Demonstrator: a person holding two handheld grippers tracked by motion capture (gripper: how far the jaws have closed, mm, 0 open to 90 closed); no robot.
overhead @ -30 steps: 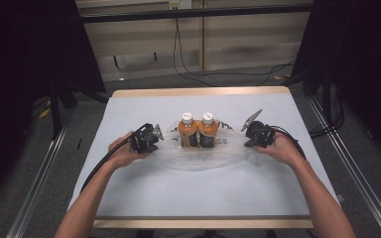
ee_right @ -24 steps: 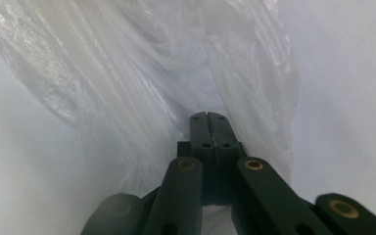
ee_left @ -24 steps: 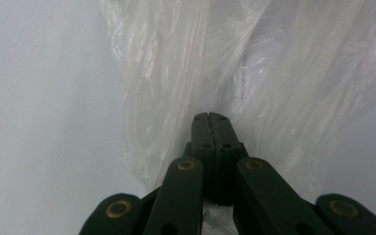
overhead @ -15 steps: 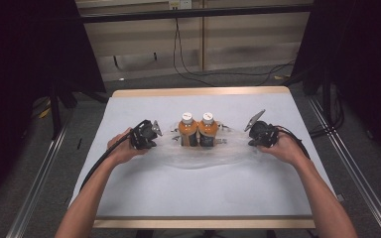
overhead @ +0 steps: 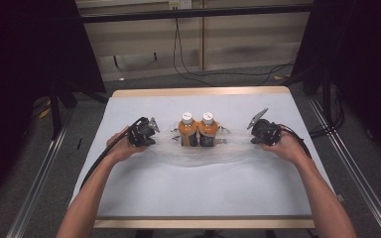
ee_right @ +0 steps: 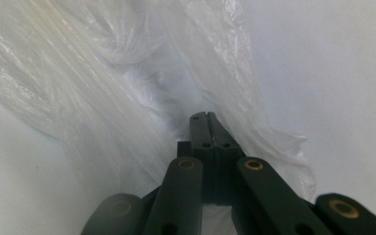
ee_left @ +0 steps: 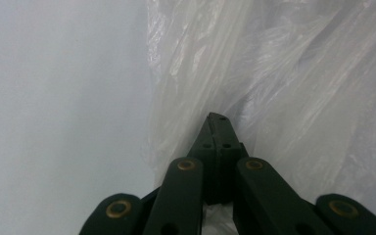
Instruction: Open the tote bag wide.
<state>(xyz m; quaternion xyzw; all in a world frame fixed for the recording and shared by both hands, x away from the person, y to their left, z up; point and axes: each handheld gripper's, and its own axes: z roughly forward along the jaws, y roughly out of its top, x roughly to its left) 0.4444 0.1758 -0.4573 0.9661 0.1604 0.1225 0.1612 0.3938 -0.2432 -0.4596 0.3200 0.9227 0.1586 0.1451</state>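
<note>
While both tools pinch it, clear crinkled plastic bag [overhead: 198, 153], two orange bottles [overhead: 198, 130]

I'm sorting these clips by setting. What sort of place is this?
Probably a lab or recording workspace, not a home: a white-covered table stands on bare floor between metal rails, with loose cables along a plain back wall and dark surroundings.

Pale wood-edged table [overhead: 144, 198] on grey floor [overhead: 39, 163], dark surroundings, cables [overhead: 188, 69] behind.

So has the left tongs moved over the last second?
Barely. The left tongs sits at about the same spot left of the bottles, with at most a slight drift toward the table's far edge.
</note>
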